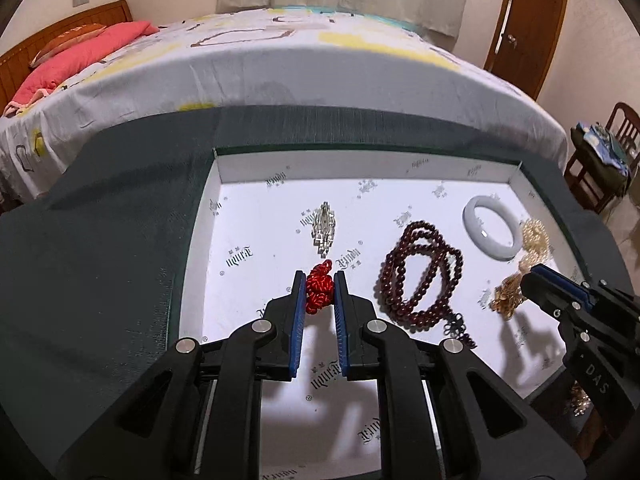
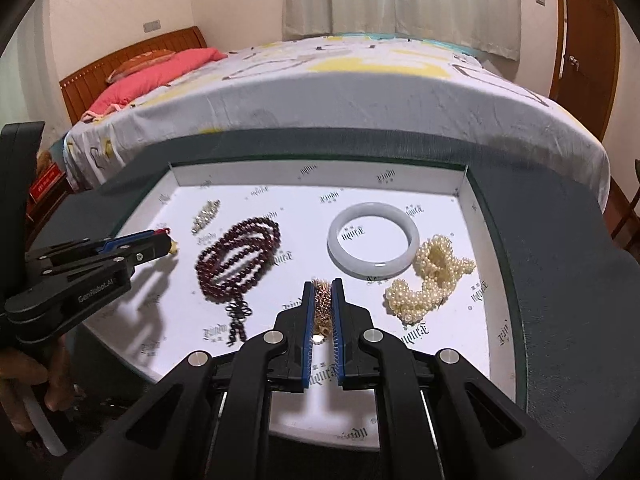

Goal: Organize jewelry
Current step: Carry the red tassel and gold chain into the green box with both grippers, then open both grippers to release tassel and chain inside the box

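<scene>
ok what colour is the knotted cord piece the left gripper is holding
Bright red, a braided knot clamped in the left gripper; clearest in the left wrist view.

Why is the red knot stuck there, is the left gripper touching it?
Touching. The left wrist view shows the left gripper squeezing the red knot between both blue pads.

So the bed (image 1: 304, 72) pretty much fills the room: white sheet with yellow, teal and brown shapes printed on it. At its head end there's a wooden headboard (image 2: 132, 60) with a pink pillow (image 2: 160, 72) bunched up against it and an orange patterned cushion (image 2: 140, 62) tucked behind that. Pale curtains (image 2: 400, 0) hang on the wall past the bed. Off the foot end, a brown wooden door (image 1: 532, 20) and a wooden chair (image 1: 600, 160) piled with cloth.
</scene>
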A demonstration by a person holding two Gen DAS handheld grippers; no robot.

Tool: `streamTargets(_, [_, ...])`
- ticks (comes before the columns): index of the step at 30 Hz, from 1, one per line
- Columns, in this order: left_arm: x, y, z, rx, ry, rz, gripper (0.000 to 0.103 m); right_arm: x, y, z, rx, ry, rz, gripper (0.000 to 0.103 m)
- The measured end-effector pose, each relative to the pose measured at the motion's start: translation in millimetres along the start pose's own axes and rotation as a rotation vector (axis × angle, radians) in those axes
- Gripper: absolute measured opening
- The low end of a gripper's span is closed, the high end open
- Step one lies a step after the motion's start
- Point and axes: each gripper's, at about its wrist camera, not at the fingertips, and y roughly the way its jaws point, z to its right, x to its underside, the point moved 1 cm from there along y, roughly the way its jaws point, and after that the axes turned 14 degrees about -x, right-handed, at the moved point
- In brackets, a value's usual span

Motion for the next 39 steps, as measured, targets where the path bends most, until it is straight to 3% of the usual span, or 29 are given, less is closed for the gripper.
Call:
streamTargets(4, [1,4,-2,0.002,0.001,-0.017,0.016,0,6,1,0.001,0.001,-0.019,0.009])
streamTargets(7, [1,6,1,0.002,0.004,-0.023,0.025,1,6,1,0.006,0.003,-0.021,0.017])
streamTargets(9, [1,5,1,0.000,0.006,-0.024,0.036,2,3,2,0.006,0.012,-0.006,0.047])
streamTargets(10, [1,5,1,-0.001,0.005,-0.022,0.038,2,1,2,0.011,0.011,0.004,0.051])
streamTargets(20, [-2,-26,-14,-0.013,-0.023,0.030,0.059,-1,-37,-3,0.019,0.012,0.063,0.052])
streamTargets(33, [2,-98,-51,-0.042,-0.069,0.130,0.062,9,-98,-12,0.040,0.013,0.138,0.052])
streamTargets(39, [20,-124,-60,-0.066,-0.063,0.157,0.062,24,-115,-20,0.037,0.021,0.145,0.052])
